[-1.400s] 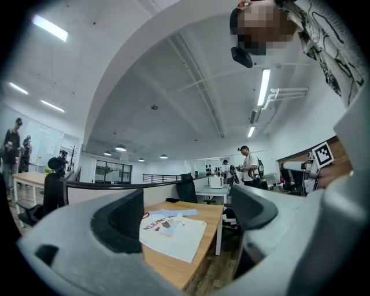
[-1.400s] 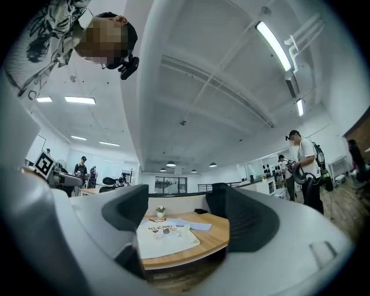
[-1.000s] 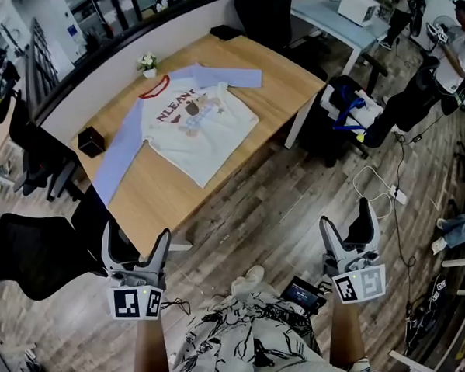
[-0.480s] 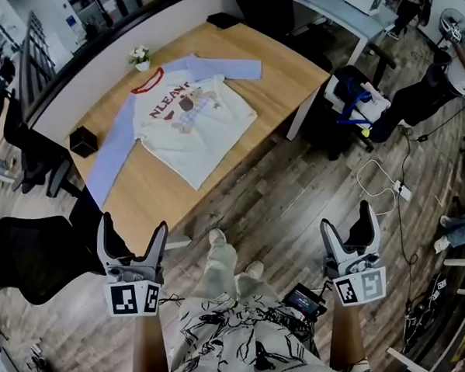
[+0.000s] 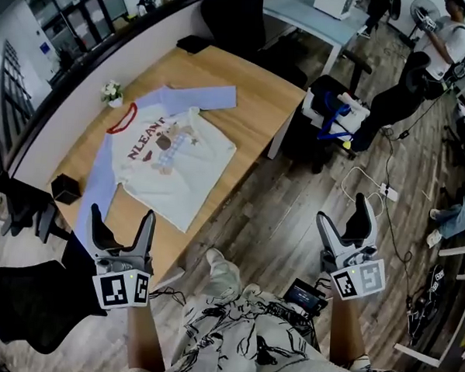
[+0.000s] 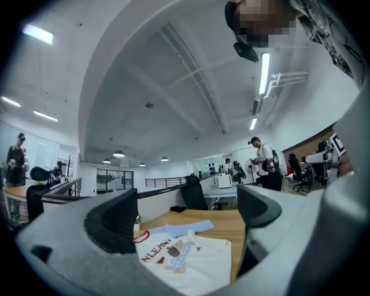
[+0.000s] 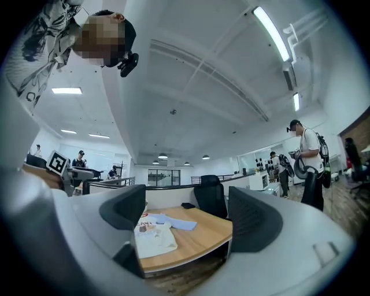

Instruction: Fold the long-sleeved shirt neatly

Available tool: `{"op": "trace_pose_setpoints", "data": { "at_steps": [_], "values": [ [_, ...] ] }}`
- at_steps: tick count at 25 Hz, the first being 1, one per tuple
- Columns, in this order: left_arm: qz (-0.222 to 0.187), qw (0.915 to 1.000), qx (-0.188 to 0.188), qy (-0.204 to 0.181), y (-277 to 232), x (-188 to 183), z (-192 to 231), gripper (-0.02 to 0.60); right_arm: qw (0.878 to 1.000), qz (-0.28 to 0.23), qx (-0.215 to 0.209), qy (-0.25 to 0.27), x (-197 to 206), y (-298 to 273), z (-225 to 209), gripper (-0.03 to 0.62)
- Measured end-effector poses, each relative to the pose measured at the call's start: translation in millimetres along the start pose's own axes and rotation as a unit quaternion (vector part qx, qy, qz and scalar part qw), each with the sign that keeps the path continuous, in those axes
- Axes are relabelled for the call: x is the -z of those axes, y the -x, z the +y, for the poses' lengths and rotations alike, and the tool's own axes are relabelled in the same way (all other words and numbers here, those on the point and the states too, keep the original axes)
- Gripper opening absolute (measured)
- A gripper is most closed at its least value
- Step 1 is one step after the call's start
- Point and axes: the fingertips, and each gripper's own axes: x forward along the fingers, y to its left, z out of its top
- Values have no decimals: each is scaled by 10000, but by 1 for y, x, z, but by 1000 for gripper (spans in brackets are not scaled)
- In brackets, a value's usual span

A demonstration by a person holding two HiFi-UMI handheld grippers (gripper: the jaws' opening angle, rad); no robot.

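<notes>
A white long-sleeved shirt (image 5: 168, 162) with pale blue sleeves, a red collar and a printed front lies spread flat on the wooden table (image 5: 253, 89); it also shows in the left gripper view as the shirt (image 6: 185, 257) and, smaller, in the right gripper view as the shirt (image 7: 153, 234). My left gripper (image 5: 121, 228) hovers open at the table's near corner, short of the shirt's hem. Out over the floor, well to the right of the table, my right gripper (image 5: 341, 223) is open and holds nothing.
A small flower pot (image 5: 110, 94) and a black box (image 5: 64, 188) stand on the table beside the shirt, a dark item (image 5: 192, 43) at its far corner. Black office chairs (image 5: 24, 306) flank the table. Cables (image 5: 372, 185) lie on the wood floor. A person (image 5: 442, 44) stands far right.
I have moved closer to the table: the shirt and table sit lower and nearer in the head view. My left gripper has risen to the table's corner; both stay open.
</notes>
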Motion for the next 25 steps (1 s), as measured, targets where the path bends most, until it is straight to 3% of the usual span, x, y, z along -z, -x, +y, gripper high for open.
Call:
{"op": "trace_pose_setpoints", "data": {
  "at_steps": [5, 15, 21, 25],
  "values": [
    [-199, 9995, 169, -204, -70, -15, 25, 526, 9995, -234, 182, 129, -15, -55, -17, 439],
    [7, 9936, 918, -661, -179, -7, 45, 526, 9999, -22, 148, -15, 10, -153, -13, 439],
    [89, 9888, 1254, -799, -265, 20, 33, 526, 9990, 411, -70, -143, 57, -220, -31, 431],
    [423, 9788, 1711, -1046, -346, 44, 3, 526, 9956, 784, -232, -453, 104, -287, -60, 431]
  ]
}}
